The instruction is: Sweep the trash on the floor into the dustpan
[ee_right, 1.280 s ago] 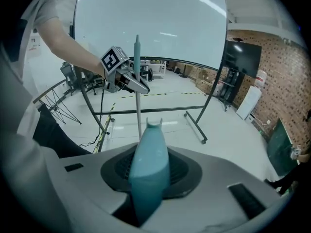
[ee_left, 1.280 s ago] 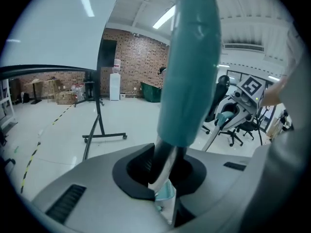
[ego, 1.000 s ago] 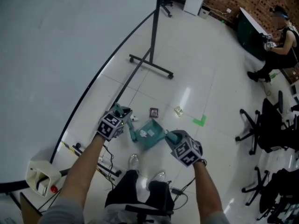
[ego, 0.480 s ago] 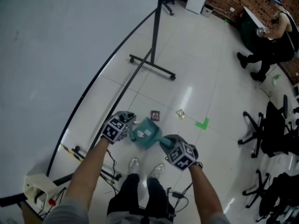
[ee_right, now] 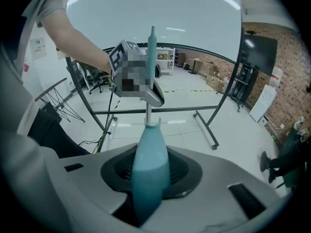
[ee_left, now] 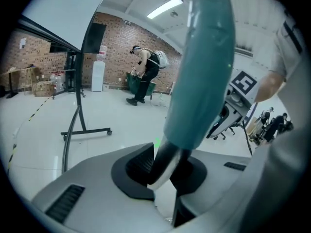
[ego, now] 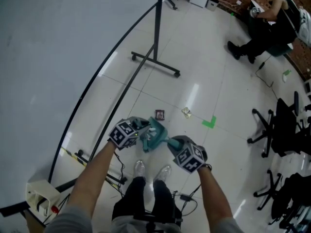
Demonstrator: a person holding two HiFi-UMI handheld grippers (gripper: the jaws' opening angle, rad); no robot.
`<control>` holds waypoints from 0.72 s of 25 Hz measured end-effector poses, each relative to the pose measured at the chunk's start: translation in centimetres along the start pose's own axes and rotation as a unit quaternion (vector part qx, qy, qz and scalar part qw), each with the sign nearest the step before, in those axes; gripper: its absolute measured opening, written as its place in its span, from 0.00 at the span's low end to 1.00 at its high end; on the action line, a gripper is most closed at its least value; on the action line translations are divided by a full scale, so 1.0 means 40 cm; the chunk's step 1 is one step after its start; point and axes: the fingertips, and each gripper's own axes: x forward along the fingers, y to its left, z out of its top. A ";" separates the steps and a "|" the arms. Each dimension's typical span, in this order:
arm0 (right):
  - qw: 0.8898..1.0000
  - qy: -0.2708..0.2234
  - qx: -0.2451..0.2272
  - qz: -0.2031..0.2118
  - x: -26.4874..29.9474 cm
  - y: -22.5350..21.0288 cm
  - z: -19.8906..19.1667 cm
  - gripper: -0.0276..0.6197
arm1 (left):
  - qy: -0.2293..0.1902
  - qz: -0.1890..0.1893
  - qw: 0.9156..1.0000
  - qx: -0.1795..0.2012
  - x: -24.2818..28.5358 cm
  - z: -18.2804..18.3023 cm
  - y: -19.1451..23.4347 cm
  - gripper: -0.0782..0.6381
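A teal dustpan hangs tilted above the floor between my two grippers. My right gripper is shut on its teal handle. My left gripper holds the broom by its metal shaft, just below the teal grip; its jaws are opening, with the shaft between the pads. Broom and dustpan overlap, so I cannot tell where they touch. On the floor beyond lie a dark wrapper and a crumpled wrapper.
A black stand with a wheeled base and a curved black rail stand ahead. A green tape mark lies right of the trash. Office chairs are at the right, a seated person at the far right. Cables run beside the person's shoes.
The left gripper has moved right and down, close against the dustpan. The dustpan, lying flatter before, now stands bunched between both grippers. The person at the back has shifted.
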 end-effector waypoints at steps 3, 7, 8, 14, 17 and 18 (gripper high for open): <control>1.000 0.004 0.005 -0.006 -0.021 0.007 -0.027 0.20 | -0.010 -0.027 0.999 -0.014 -0.009 0.027 -0.027 0.16; 1.000 0.002 0.012 -0.016 -0.086 -0.001 -0.027 0.20 | -0.012 -0.024 1.000 -0.015 -0.026 0.080 -0.021 0.15; 1.000 0.005 0.017 -0.021 -0.104 -0.003 -0.036 0.20 | -0.011 -0.027 1.000 -0.008 -0.026 0.091 -0.026 0.15; 0.995 0.014 0.069 -0.067 -0.206 -0.036 -0.089 0.20 | -0.004 -0.030 0.999 0.045 -0.009 0.163 -0.026 0.16; 0.992 0.019 0.087 -0.084 -0.233 -0.061 -0.109 0.20 | 0.007 -0.026 0.998 0.060 0.009 0.189 -0.002 0.16; 0.992 0.019 0.089 -0.089 -0.234 -0.072 -0.116 0.20 | 0.011 -0.023 0.998 0.063 0.019 0.196 0.009 0.16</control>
